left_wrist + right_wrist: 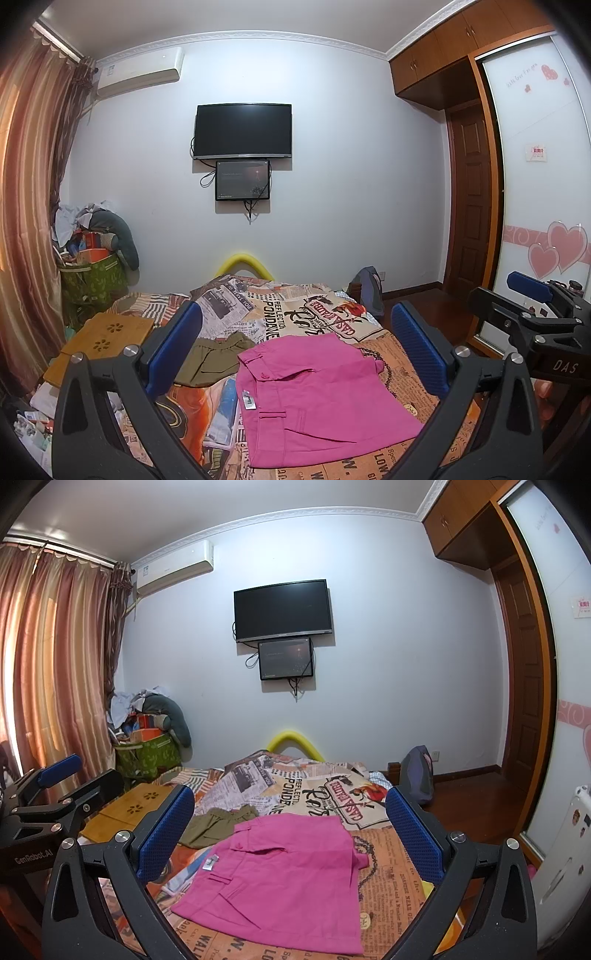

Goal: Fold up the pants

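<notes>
- Pink pants (317, 398) lie folded into a flat, roughly square stack on the bed (406, 373), on the newspaper-print bedspread, waistband edge toward my left; same stack in the right view (284, 878).
- Small white tag (248, 400) sticks out at the stack's left edge, button flap pocket facing up.
- My left claw (295, 350) is spread wide, nothing between the blue pads (173, 354); it hangs above the pants, not touching.
- My right claw (291, 830) is likewise spread wide and holds nothing, framing the same stack from above.
- Each view catches the other claw at its edge: right one at the right rim of the left view (532, 299), left one at the left rim of the right view (55, 775). Both off to the sides of the pants.
- Olive-green garment (210, 360) is crumpled just beside the pants' far-left corner; touching or overlapping, cannot tell which.
- Bamboo lap tray (99, 343) with flower cutouts sits on the bed's left side, apart from the pants.
- Yellow foam tube (243, 264) arches at the far end of the bed.
- Far wall: dark TV (243, 131) with a smaller screen (242, 181) just below it, air conditioner (140, 72) upper left.
- Curtains (29, 184) on the left, green bag (92, 280) piled with clutter in the corner.
- Wardrobe with heart decals (554, 251) on the right, wooden door (469, 206) beside it.
</notes>
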Motion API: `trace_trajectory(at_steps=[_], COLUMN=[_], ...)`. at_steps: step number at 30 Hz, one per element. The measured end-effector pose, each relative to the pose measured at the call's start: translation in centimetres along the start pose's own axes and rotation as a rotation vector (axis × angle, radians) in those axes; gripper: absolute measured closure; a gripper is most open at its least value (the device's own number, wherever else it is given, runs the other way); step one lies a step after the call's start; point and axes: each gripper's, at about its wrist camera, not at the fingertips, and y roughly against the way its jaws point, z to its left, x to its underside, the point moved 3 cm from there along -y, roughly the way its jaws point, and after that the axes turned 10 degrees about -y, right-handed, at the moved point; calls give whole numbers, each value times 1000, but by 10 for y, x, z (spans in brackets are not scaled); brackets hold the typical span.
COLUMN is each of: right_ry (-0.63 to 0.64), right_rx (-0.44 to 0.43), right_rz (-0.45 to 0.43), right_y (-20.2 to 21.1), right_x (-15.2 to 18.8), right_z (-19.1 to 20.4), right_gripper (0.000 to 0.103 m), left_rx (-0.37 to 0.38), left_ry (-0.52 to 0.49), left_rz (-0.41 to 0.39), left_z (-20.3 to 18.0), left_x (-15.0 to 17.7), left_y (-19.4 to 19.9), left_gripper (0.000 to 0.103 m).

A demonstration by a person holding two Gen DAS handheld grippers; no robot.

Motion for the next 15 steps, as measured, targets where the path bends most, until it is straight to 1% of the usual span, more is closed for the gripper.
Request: trace_trajectory(at_steps=[15], right_ry=[2], right_rx=[1], right_rz=[5], right_y=[0], right_x=[0], right_z=[0], right_gripper=[0], left_rx=[-3], left_ry=[-5], left_rz=[-2], left_z=[-1], left_x=[1], left_y=[-1], left_gripper=[0])
